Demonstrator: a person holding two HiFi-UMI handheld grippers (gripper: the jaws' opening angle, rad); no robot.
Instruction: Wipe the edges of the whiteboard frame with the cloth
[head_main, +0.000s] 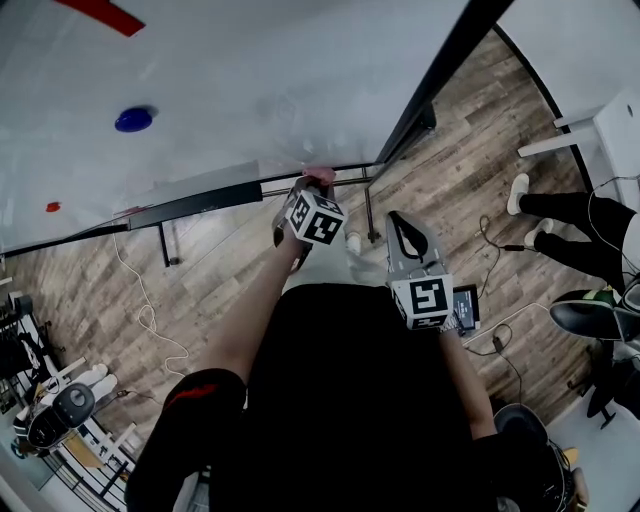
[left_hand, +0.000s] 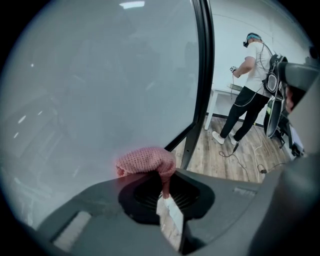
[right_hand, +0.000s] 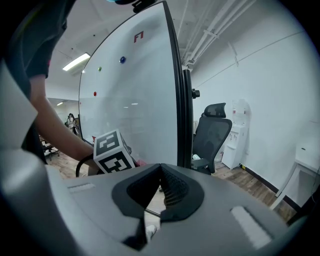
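Observation:
The whiteboard stands in a black frame. My left gripper is shut on a pink knitted cloth and holds it against the frame's bottom edge near the right corner. In the left gripper view the cloth bulges out over the jaws, pressed against the board surface beside the frame's upright. My right gripper hangs lower right, clear of the board, and its jaws are shut with nothing in them. The frame's side edge rises ahead of it.
A blue magnet and a small red one sit on the board. A white cable trails across the wood floor beside a stand leg. Another person stands at a white table to the right. An office chair stands behind the board.

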